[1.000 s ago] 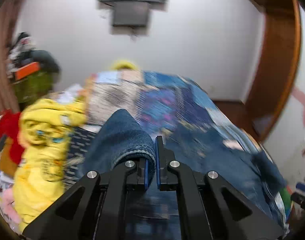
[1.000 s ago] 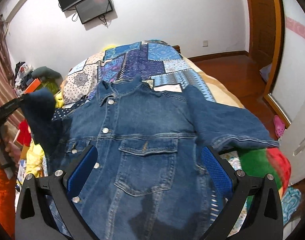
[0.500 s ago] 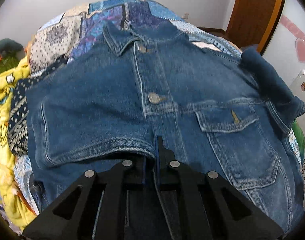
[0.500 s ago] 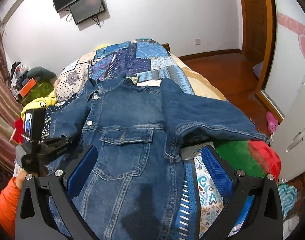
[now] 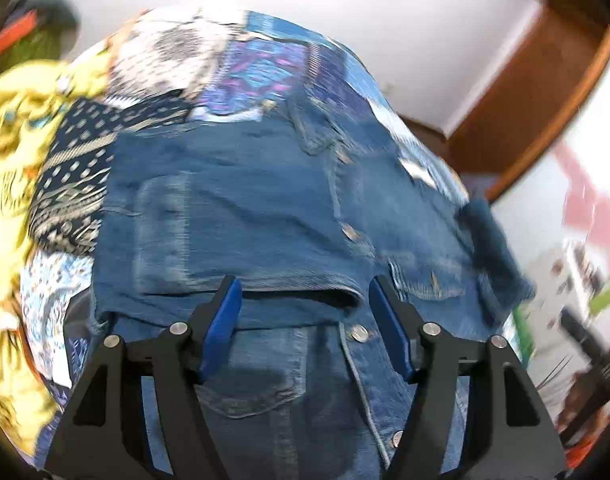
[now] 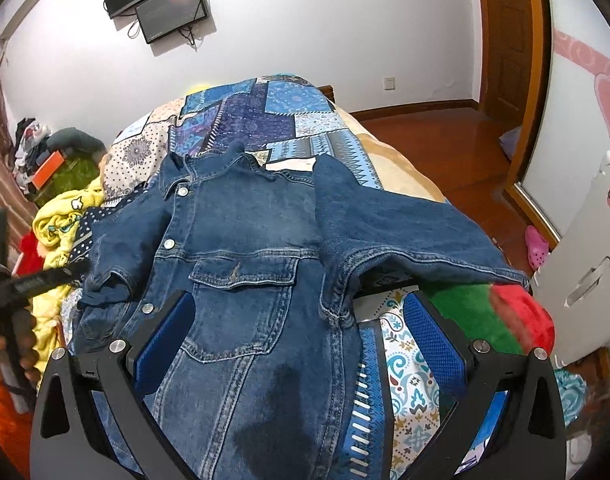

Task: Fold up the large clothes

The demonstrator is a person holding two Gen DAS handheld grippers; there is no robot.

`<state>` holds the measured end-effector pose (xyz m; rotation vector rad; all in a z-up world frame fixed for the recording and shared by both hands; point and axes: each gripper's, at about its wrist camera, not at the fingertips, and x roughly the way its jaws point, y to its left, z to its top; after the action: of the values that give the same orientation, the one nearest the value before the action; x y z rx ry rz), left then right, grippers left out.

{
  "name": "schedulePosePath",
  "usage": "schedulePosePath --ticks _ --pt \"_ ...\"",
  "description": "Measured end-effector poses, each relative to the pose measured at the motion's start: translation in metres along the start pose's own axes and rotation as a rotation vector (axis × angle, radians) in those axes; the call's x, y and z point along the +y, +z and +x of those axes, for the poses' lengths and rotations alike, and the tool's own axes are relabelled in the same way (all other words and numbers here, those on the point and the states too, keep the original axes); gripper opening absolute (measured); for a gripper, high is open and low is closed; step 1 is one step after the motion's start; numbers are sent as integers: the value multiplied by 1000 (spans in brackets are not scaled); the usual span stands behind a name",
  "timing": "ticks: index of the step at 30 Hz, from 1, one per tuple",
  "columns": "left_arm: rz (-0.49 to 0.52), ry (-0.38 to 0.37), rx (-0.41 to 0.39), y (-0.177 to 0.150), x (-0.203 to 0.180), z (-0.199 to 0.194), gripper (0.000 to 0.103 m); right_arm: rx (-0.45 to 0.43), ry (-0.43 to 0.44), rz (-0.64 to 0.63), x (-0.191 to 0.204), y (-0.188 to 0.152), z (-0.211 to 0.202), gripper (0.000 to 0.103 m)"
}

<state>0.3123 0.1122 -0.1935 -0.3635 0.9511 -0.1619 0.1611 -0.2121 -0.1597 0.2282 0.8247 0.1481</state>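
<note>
Now denim jacket [image 5: 265, 208] spread just ahead of open left tool [image 5: 305, 308], untouched

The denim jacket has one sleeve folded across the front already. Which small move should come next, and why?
Probably bring the right gripper to the cuff of the other sleeve and close on it. That sleeve lies spread out sideways off the denim jacket, and both grippers are open and empty.
</note>
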Motion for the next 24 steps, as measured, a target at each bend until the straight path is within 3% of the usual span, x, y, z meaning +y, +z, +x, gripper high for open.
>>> schedulePosePath --ticks 4,10,15,20,21,22,24 --pt "-173 -95 16 1 48 2 65 11 3 -19 8 1 6 103" --pt "-392 -210 83 -11 102 35 65 31 -11 -55 17 1 16 103" --pt "-507 -289 99 -14 125 61 66 46 -22 -57 19 3 24 103" --pt "-544 -281 70 -8 137 73 65 60 -30 -58 18 5 31 103" --pt "-541 -263 54 -6 138 73 63 61 -29 -57 18 5 31 103" --pt "-527 -221 32 -2 139 72 44 63 -28 -55 18 5 32 103" --pt "-467 -130 34 5 135 70 24 64 -26 -55 18 5 31 103"
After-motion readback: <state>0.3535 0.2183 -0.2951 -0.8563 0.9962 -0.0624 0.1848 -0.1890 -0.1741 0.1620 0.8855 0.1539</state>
